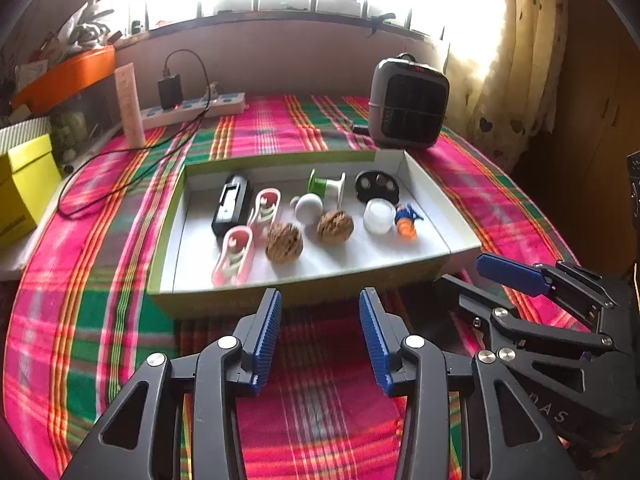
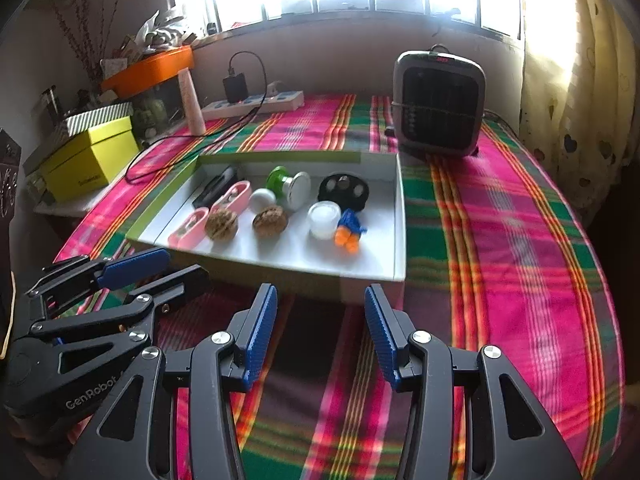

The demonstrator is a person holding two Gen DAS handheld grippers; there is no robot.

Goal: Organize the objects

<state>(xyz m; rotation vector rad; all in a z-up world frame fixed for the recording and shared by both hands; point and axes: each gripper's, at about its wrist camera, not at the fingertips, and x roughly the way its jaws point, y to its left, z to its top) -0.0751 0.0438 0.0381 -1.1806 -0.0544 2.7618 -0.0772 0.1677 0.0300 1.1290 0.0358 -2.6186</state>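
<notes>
A shallow box point(image 1: 224, 300) with green walls and a white floor lies on the plaid cloth. Inside it are two walnuts point(image 1: 284, 244), two pink cases point(image 1: 234, 256), a black device point(image 1: 232, 206), a white knob point(image 1: 308, 208), a green and white spool point(image 1: 326, 188), a black round piece point(image 1: 376, 186), a white jar point(image 1: 378, 216) and an orange and blue toy point(image 1: 406, 222). My left gripper point(image 1: 320, 296) hovers open in front of the box's near wall. My right gripper point(image 2: 320, 290) is open too, beside it to the right. Neither holds anything.
A grey fan heater point(image 1: 408, 104) stands behind the box at the right. At the back left are a power strip point(image 1: 192, 110) with a charger and trailing cable, a pale tube point(image 1: 130, 106), and a yellow box point(image 1: 24, 192). A curtain point(image 2: 576, 80) hangs at right.
</notes>
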